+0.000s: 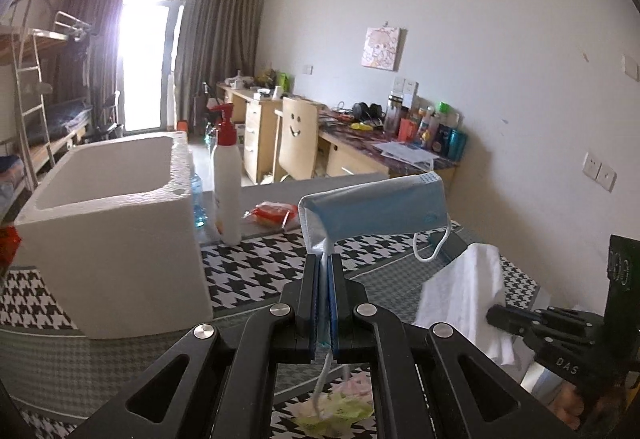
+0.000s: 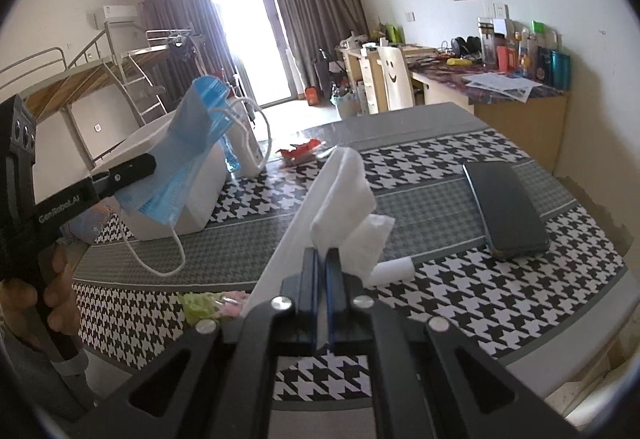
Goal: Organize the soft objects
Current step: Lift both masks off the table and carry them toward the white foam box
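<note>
Mask (image 1: 376, 207) pinched at one short end between the closed jaws of the left gripper (image 1: 325, 267), its long axis running forward and to the right of the fingertips, one ear loop (image 1: 434, 247) hanging from the far end and another trailing below the jaws. Towel (image 2: 344, 195), white and folded, clamped likewise in the closed jaws of the right gripper (image 2: 322, 263), rising straight ahead of the fingertips with a looser fold falling to their right. Both soft items are lifted off the houndstooth tablecloth (image 2: 460, 299).

Foam box (image 1: 116, 223), open at the top, stands ahead and to the left of the left jaws, near them; seen from the right wrist it lies well to the left, beyond the left gripper (image 2: 132, 169) and partly hidden by the hanging mask. On this layout the left hand is judged the nearer carrier, provided the box is the intended container, which the views cannot confirm. The deciding relation is therefore lateral: the mask must travel leftward and over the rim, its free end leading or dragging across the near wall.

A pump bottle (image 1: 227, 175) stands just right of the box, between it and the mask's path. A dark flat case (image 2: 506, 209) lies ahead and right of the right jaws, apart from the towel.
</note>
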